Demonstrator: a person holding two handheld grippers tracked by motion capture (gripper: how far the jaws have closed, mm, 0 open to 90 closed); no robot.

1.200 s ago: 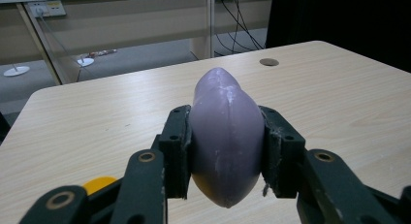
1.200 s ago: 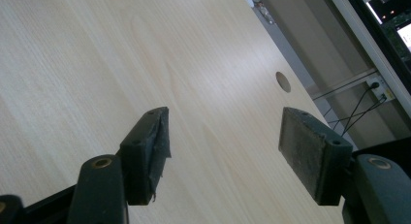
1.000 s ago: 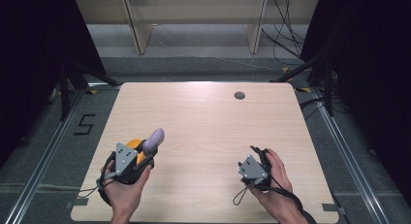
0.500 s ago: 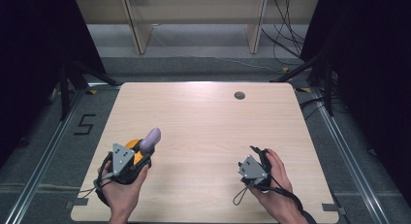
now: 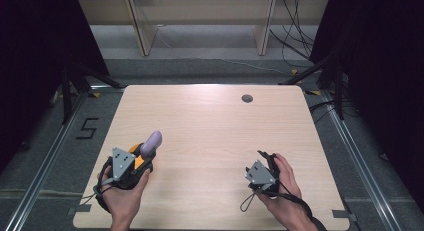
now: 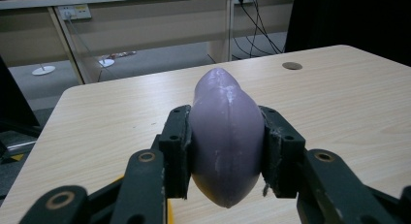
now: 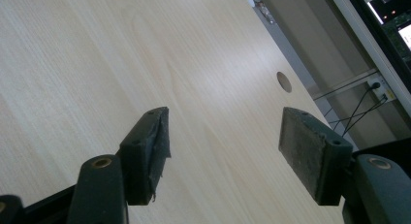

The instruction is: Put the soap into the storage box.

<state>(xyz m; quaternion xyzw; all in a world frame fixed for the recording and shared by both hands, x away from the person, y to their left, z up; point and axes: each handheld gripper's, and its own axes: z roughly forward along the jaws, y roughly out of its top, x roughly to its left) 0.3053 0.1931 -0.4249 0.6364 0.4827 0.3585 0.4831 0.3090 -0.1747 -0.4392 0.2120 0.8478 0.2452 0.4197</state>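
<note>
L claw point(image 6: 225, 151) clamped on purple egg-shaped obj point(image 6: 227, 136), held above bench point(image 5: 210, 126). R claw point(image 7: 232, 151) wide apart, nothing between pads, near bench's right front.

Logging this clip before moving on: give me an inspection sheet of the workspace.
Surface: light wooden table, bare, round grommet hole near far edge.
Job's things: purple eggplant-shaped object, clamped off the table.
Clutter: nothing seen.
Grippers: left gripper shut on the object; right gripper open, holding nothing.
Cables: gripper cable loop near right hand; floor cables far right.
Surroundings: wooden shelf legs, floor marking "5", dark curtains.
</note>
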